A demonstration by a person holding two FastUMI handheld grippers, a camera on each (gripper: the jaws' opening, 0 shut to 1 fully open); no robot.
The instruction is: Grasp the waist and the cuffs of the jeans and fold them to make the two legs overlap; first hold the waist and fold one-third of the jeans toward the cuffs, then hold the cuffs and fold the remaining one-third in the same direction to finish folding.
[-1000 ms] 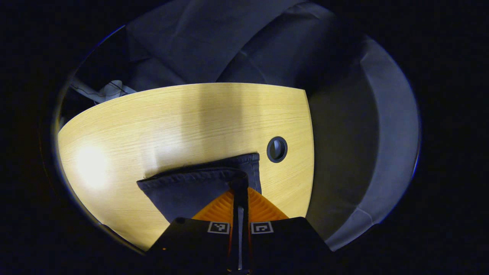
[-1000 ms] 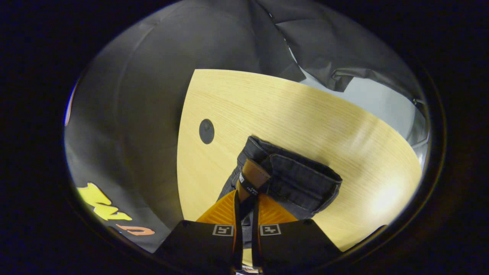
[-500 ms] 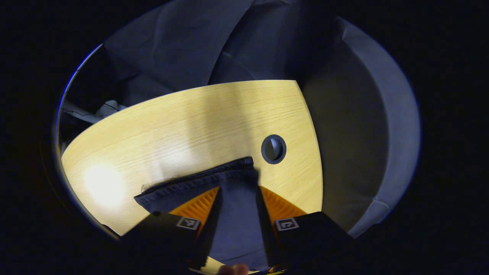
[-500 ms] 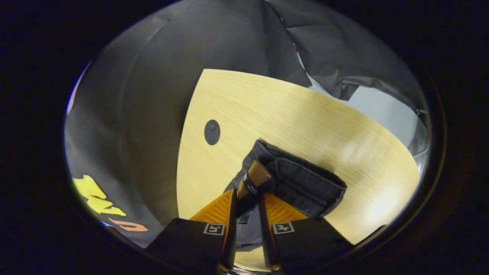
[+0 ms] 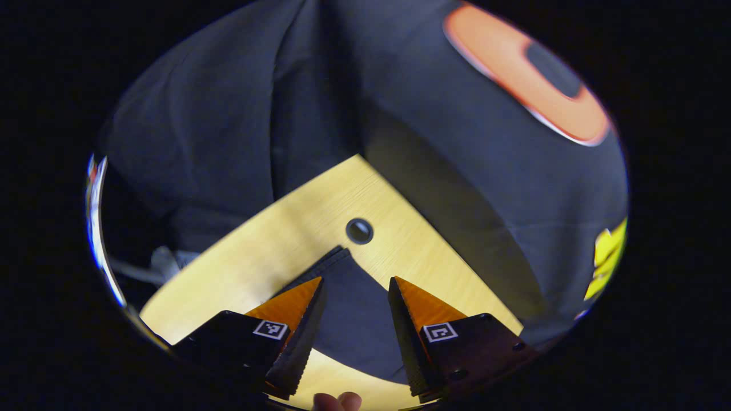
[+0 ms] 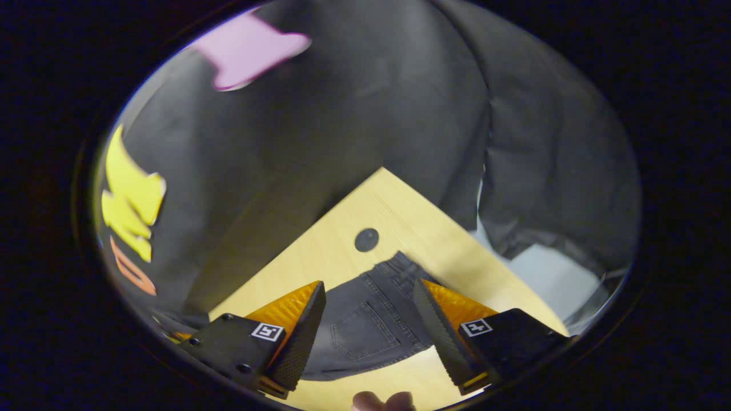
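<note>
Both tools gape wide, gripping nothing: left tool (image 5: 354, 294), right tool (image 6: 368, 297). Jeans (image 6: 365, 325) lie on worktop (image 6: 337, 251), seemingly folded; back pocket up.

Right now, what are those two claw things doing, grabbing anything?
Left gripper: open, holding nothing, above the folded dark denim jeans.
Right gripper: open, holding nothing, above the jeans.

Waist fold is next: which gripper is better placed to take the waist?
Likely the right gripper: its open jaws straddle the back-pocket end of the dark denim jeans. The left gripper, also open, faces the plain hem end on the pale wooden table.
</note>
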